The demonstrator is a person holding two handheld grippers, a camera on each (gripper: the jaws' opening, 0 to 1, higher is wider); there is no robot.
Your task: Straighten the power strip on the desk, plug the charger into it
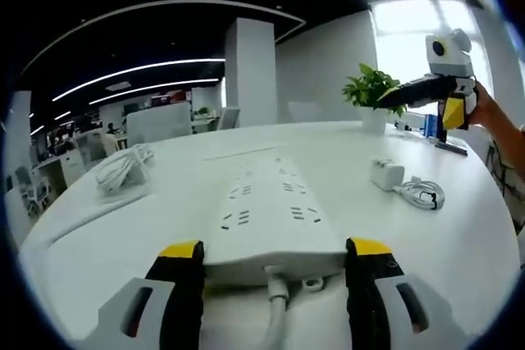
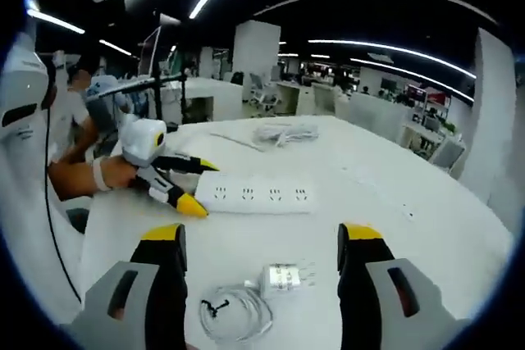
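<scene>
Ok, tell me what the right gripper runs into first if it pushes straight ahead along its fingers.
The right gripper is open; straight ahead lies the small white charger block with its coiled white cable, probably met first. The long white power strip lies beyond.

A potted plant [image 1: 372, 92] stands at the desk's far edge, at two o'clock in the left gripper view. A loose cable bundle [image 1: 123, 168] lies at nine o'clock. Office desks and chairs [image 2: 344, 96] fill the background.
</scene>
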